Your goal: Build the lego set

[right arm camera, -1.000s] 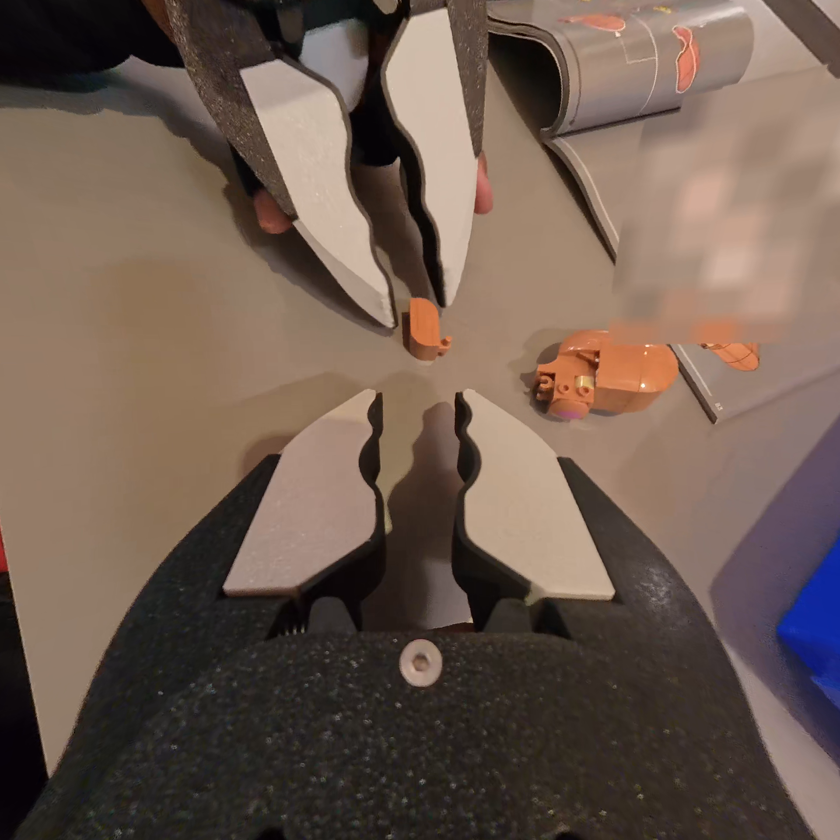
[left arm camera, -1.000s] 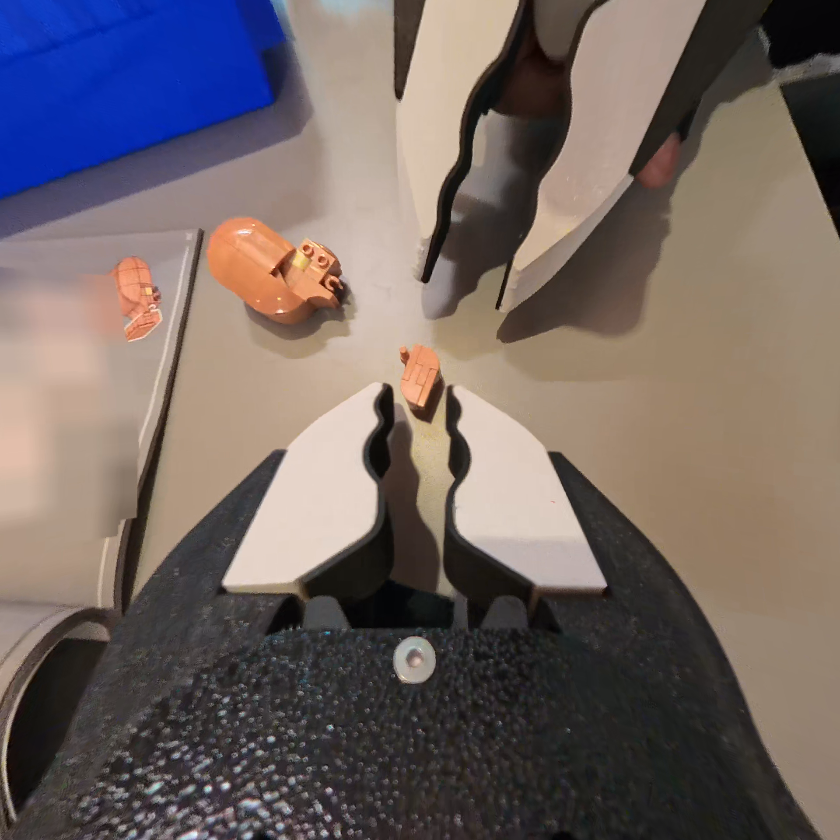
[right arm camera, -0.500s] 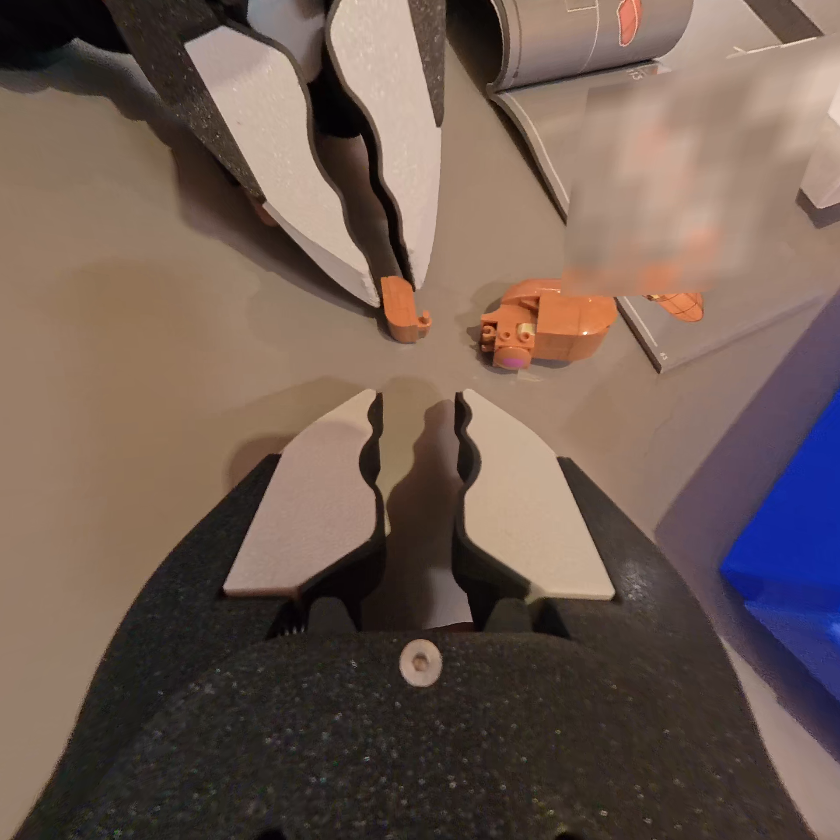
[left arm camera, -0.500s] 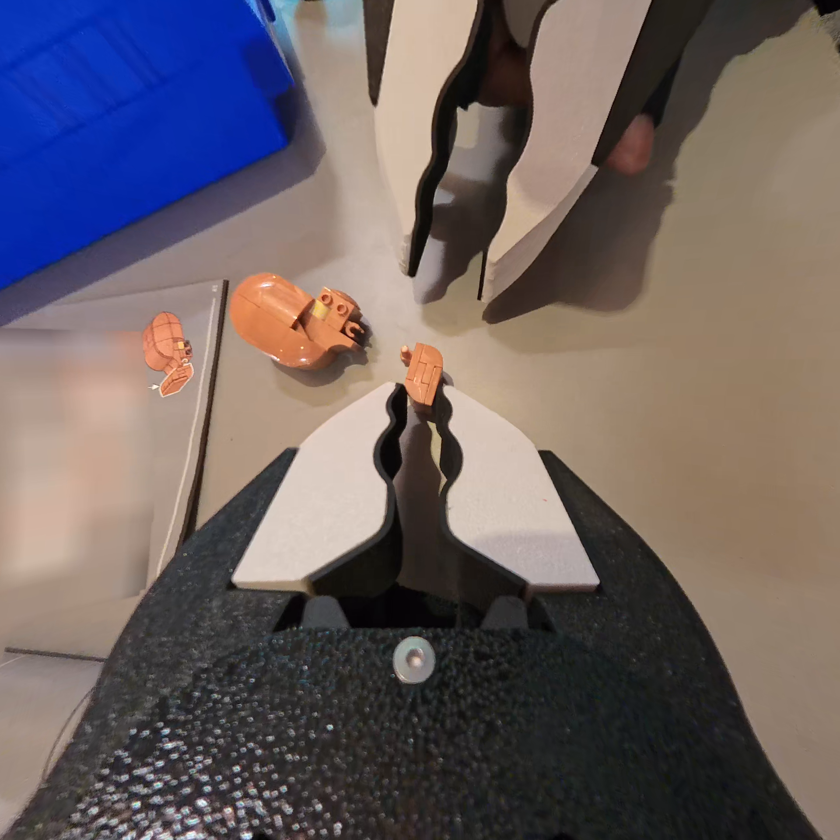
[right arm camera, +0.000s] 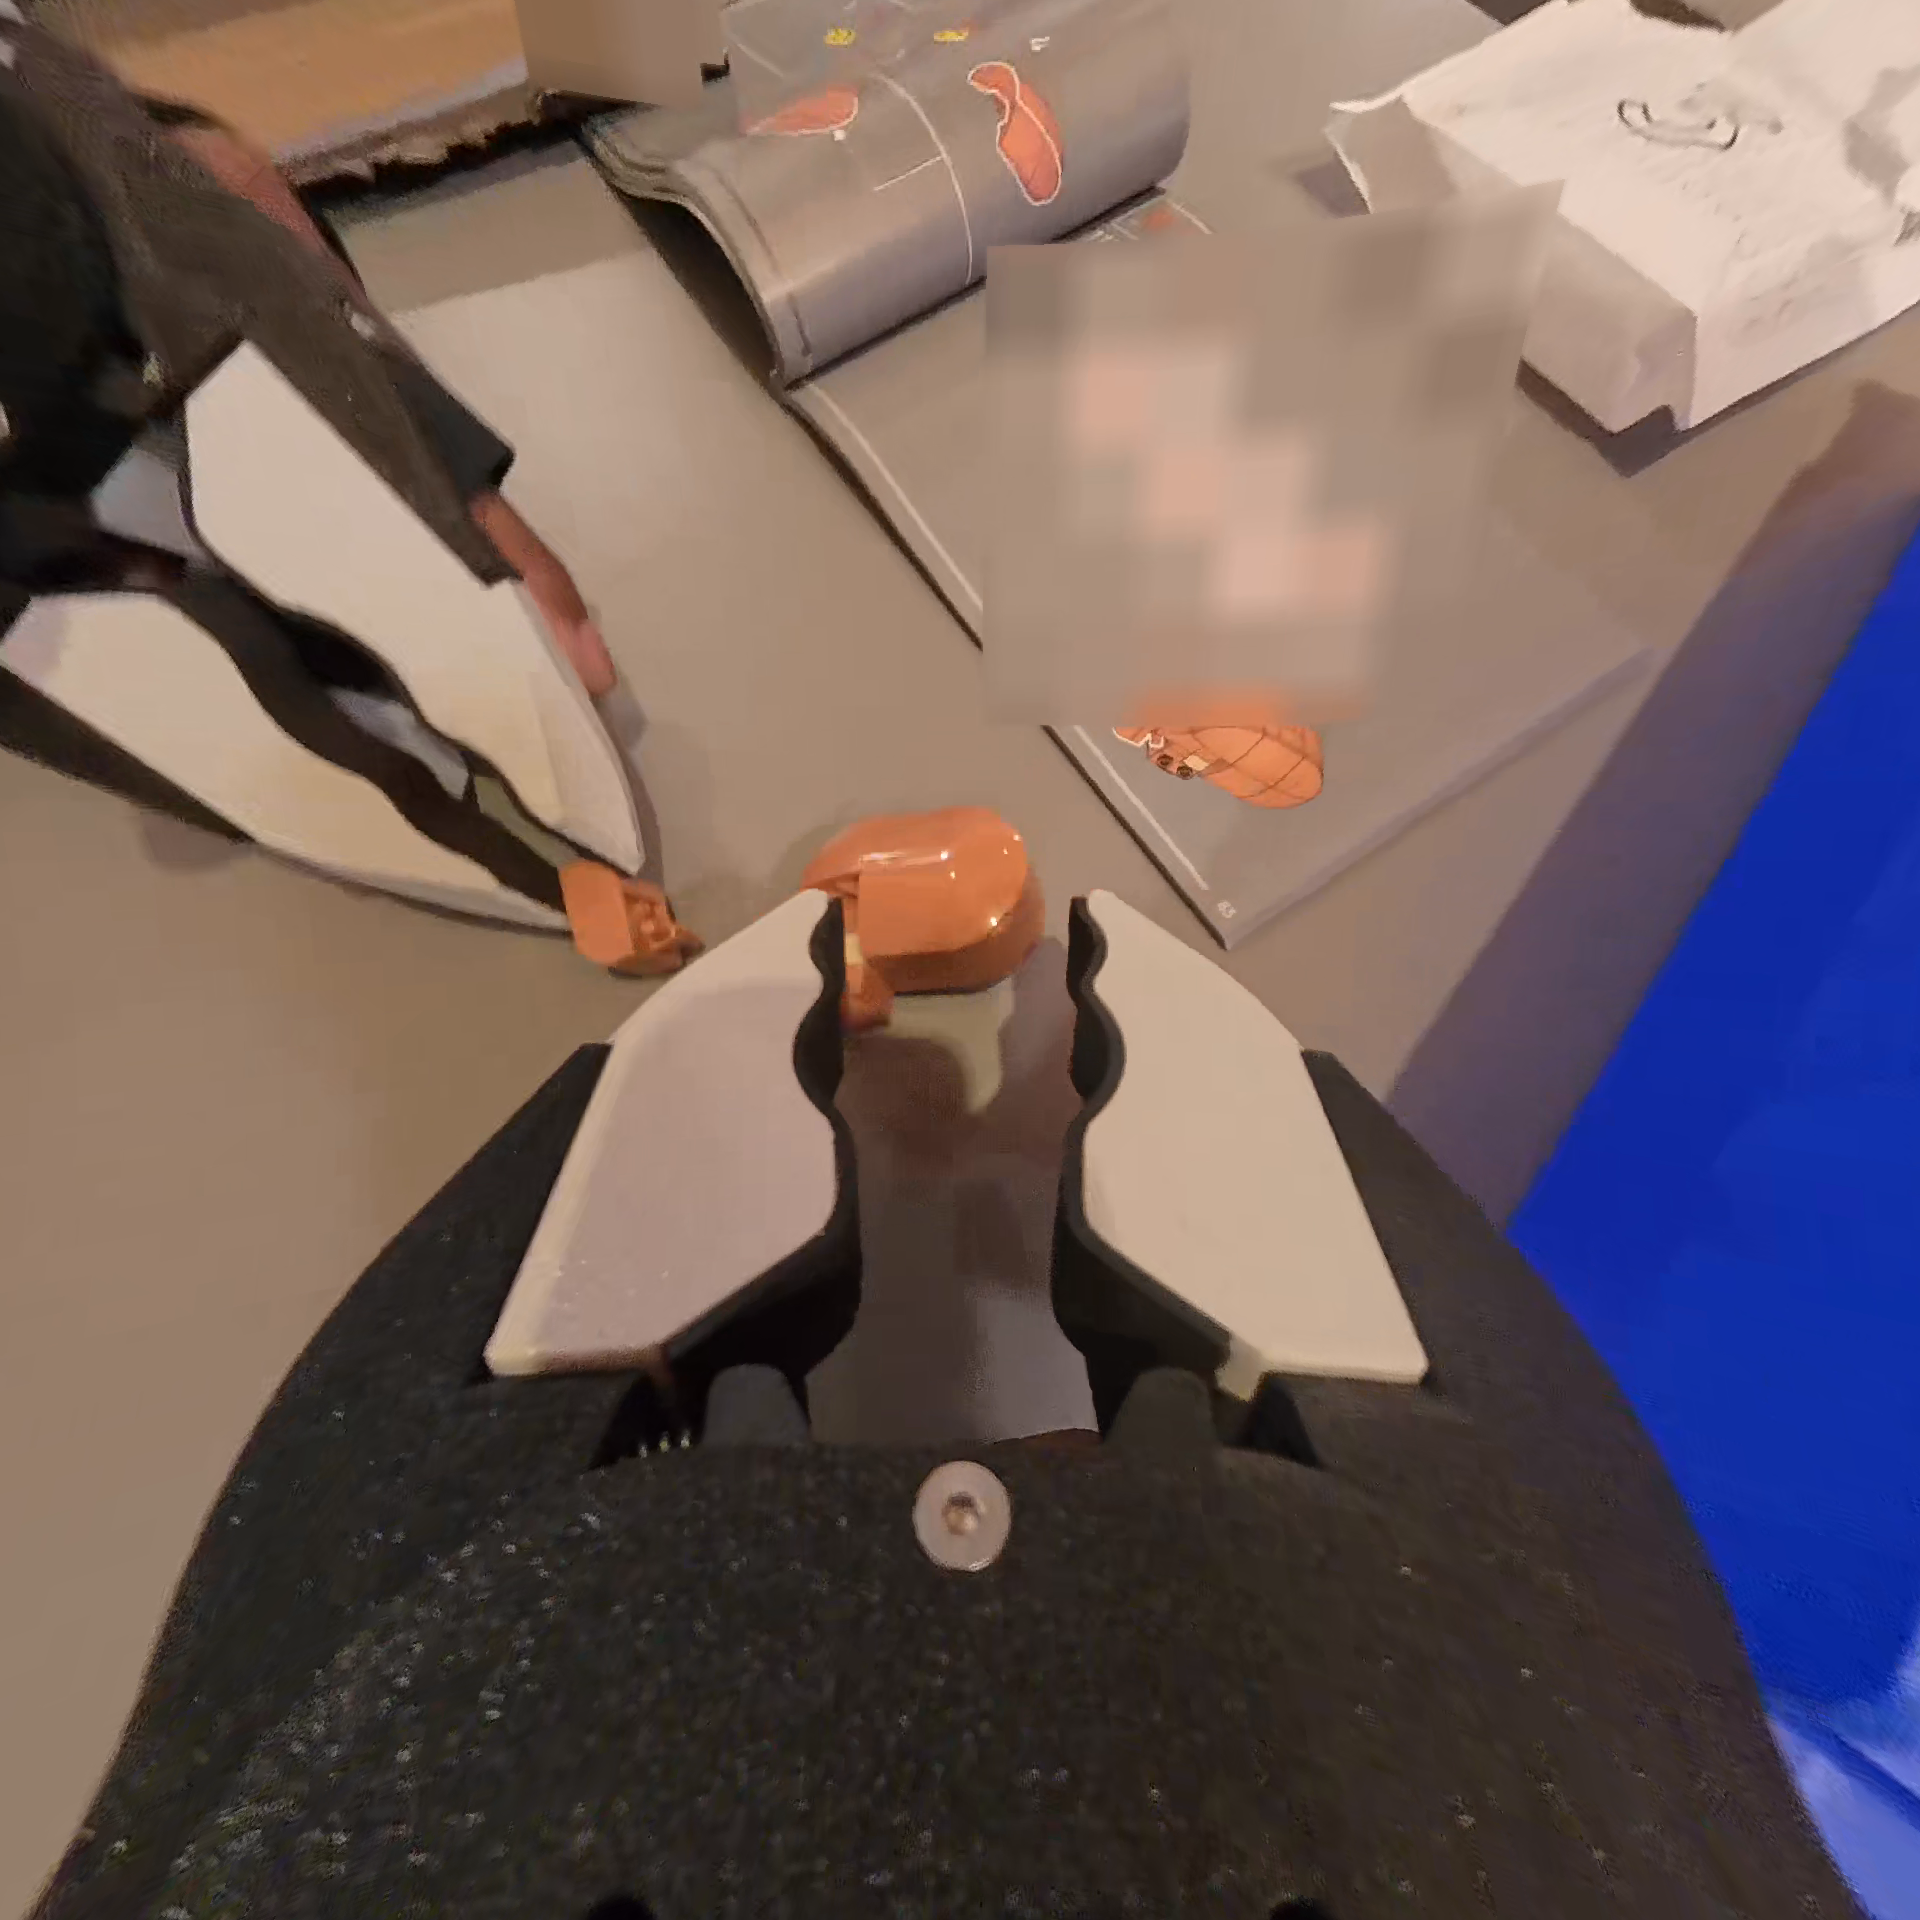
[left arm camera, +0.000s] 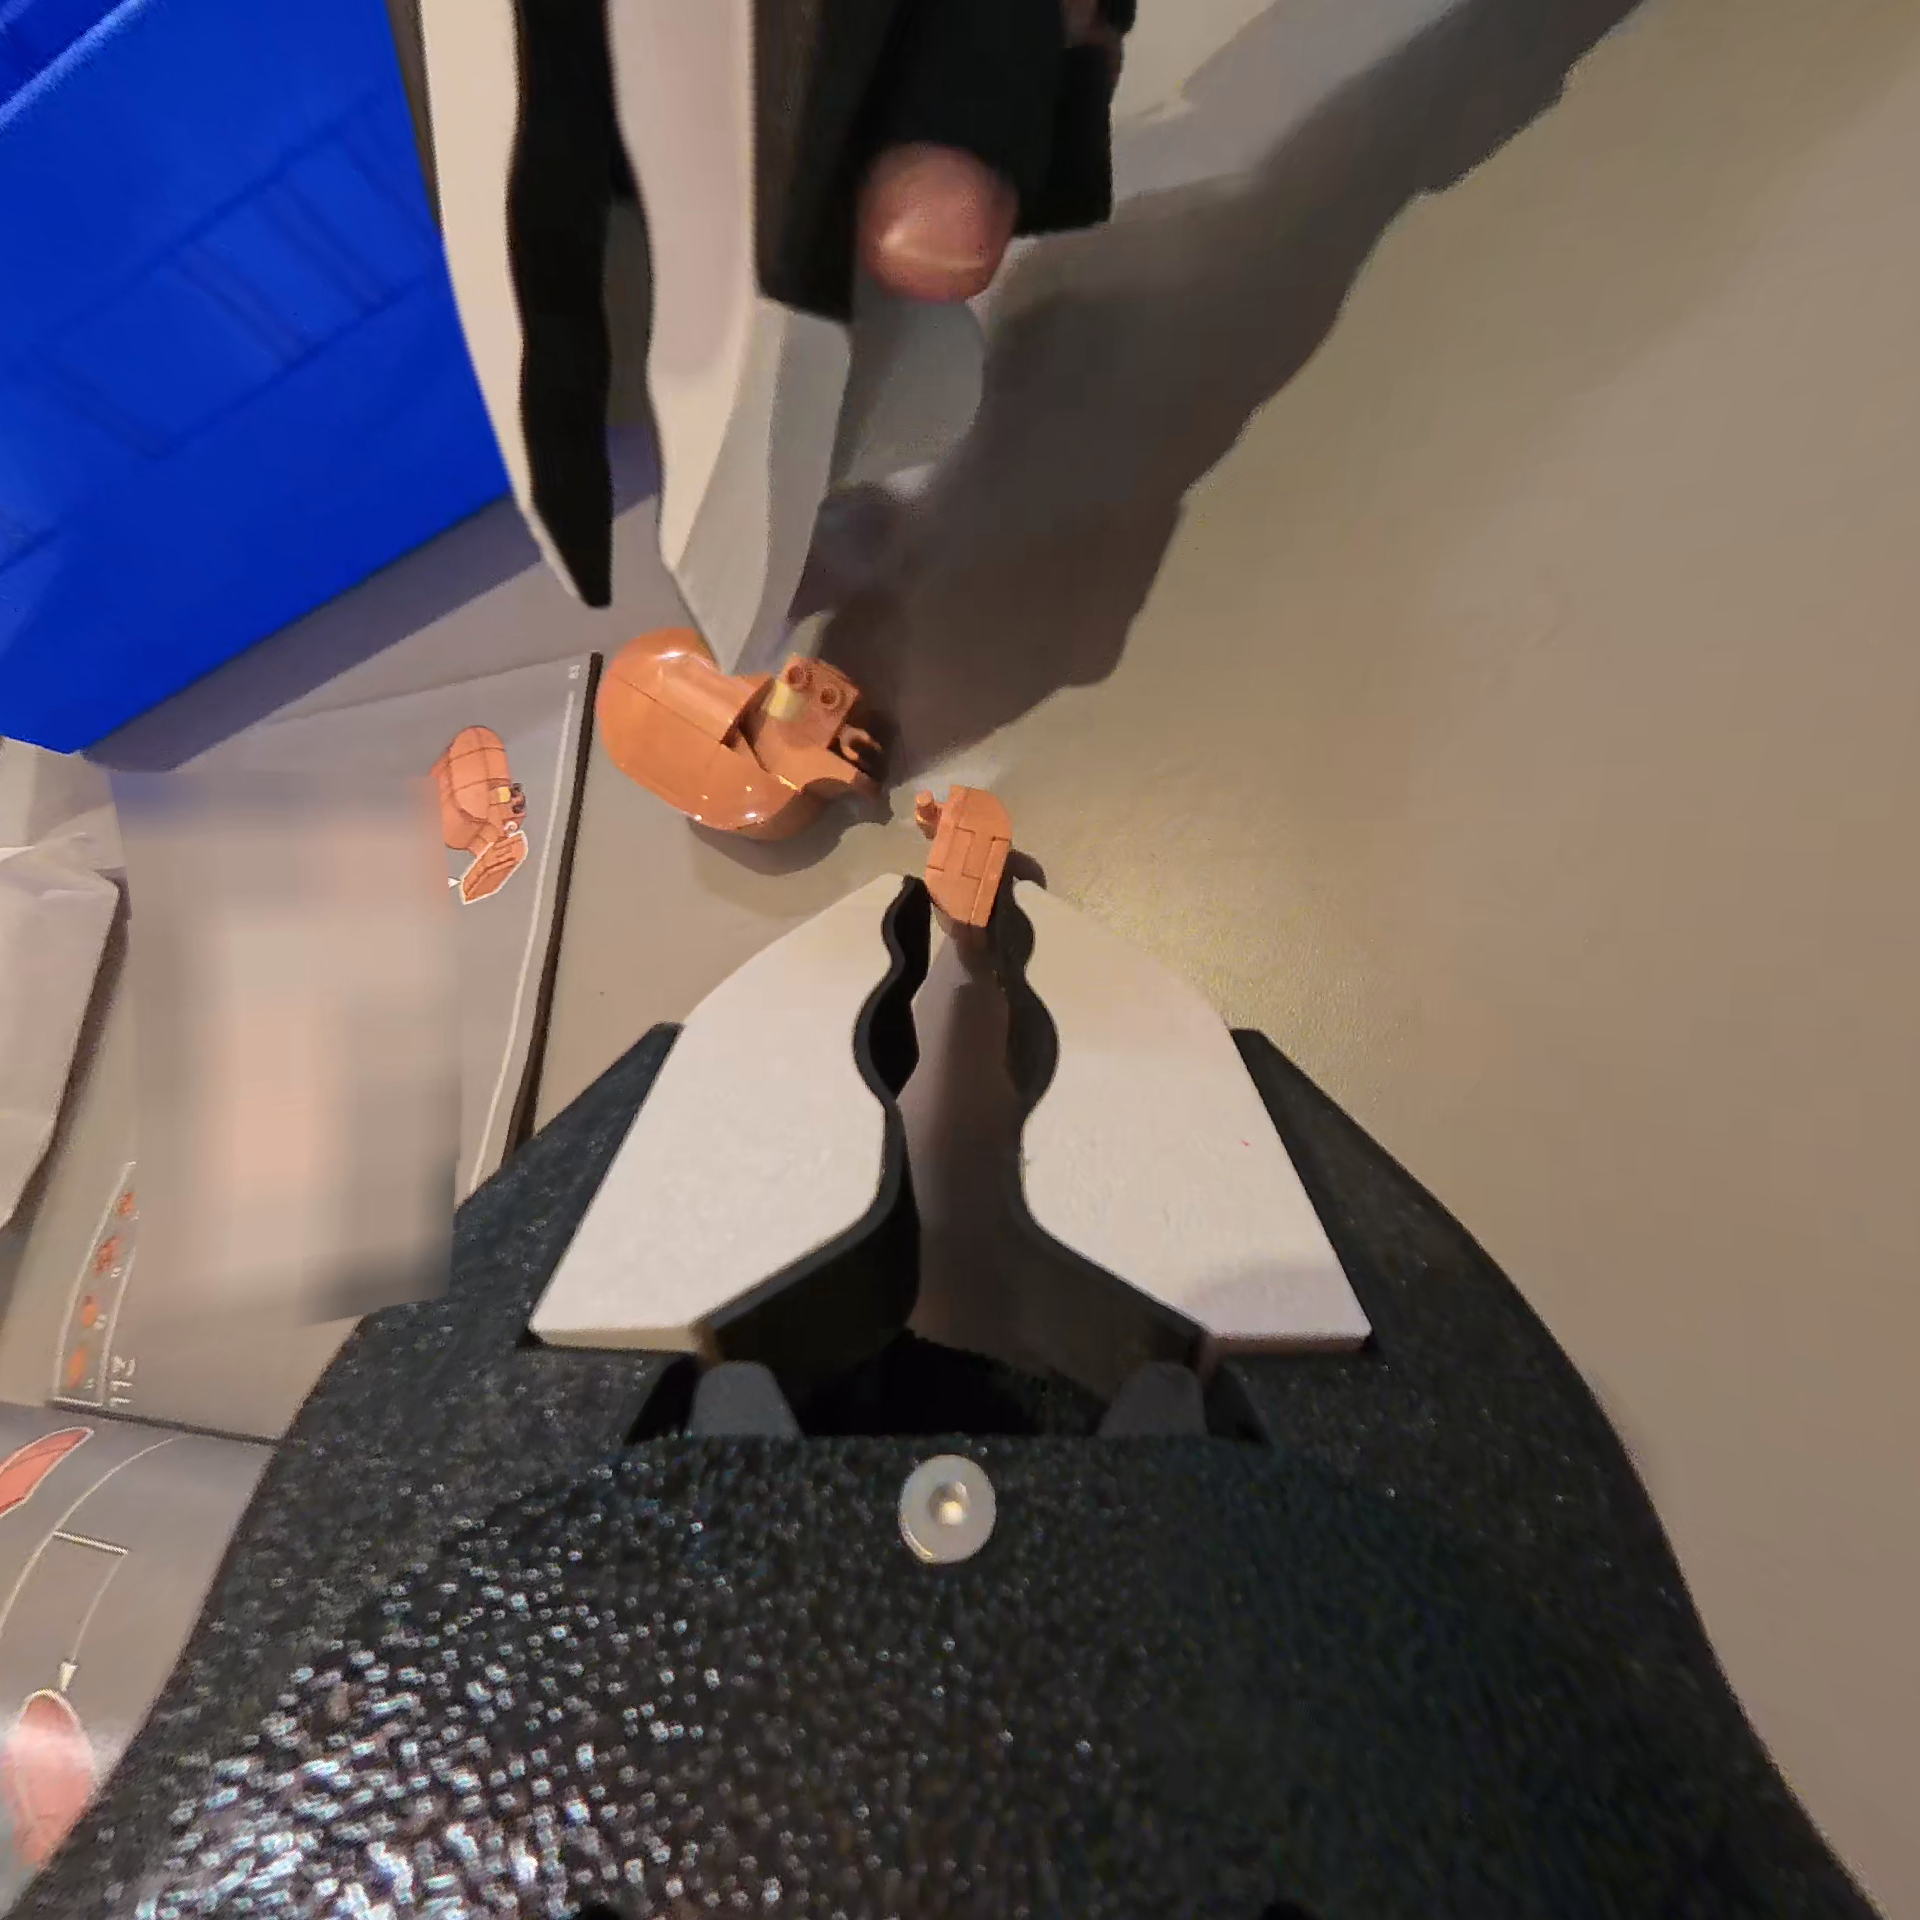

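Observation:
A small orange lego piece is pinched between the tips of my left gripper, just right of the larger rounded orange lego body on the grey table. In the right wrist view the left gripper comes in from the left with the piece at its tip. My right gripper is open, with its fingertips on either side of the orange body. It shows in the left wrist view coming down from above over the body.
An open instruction booklet lies just beyond the body; it also shows in the left wrist view. A blue bin stands behind it, also in the right wrist view. A white paper bag lies farther back.
My left gripper closed on the small orange piece and carried it toward the body. My right gripper moved over to the large orange body and now straddles it.

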